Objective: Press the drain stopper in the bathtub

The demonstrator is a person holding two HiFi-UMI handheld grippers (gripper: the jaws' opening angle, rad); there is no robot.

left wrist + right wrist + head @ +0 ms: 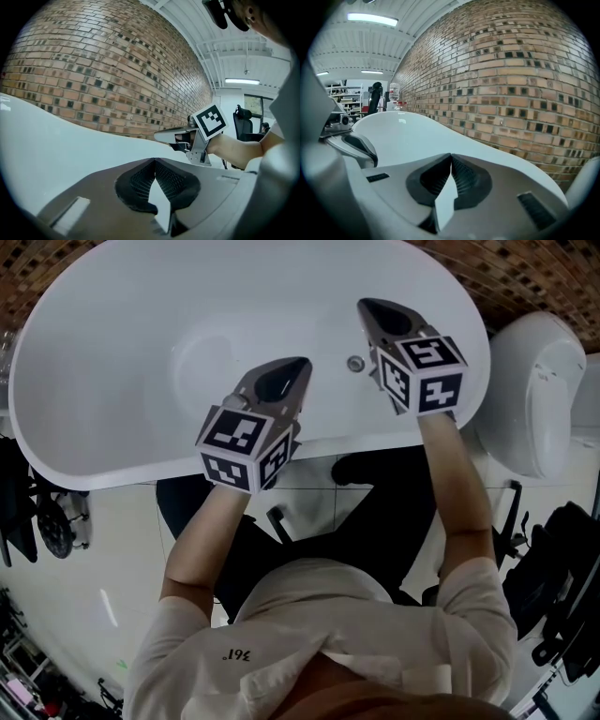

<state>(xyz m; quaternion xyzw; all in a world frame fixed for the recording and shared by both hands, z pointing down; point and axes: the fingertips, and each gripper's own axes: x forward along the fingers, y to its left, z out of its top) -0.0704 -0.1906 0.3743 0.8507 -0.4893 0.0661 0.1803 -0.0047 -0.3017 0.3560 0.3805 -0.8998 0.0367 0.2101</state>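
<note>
Brick wall [525, 277] runs behind the tub. White oval tub [122, 362] stands against it. Left gripper [302, 364] and right gripper [364, 306] both hang over the tub's near end, jaws closed tip to tip, holding nothing. Stopper [354, 363] sits on the tub floor between the two grippers, touched by neither.

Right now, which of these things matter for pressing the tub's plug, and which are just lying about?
For the job:
bathtub
drain stopper
left gripper, shut
right gripper, shut

Just lying about:
white fixture beside the tub
brick wall
</note>
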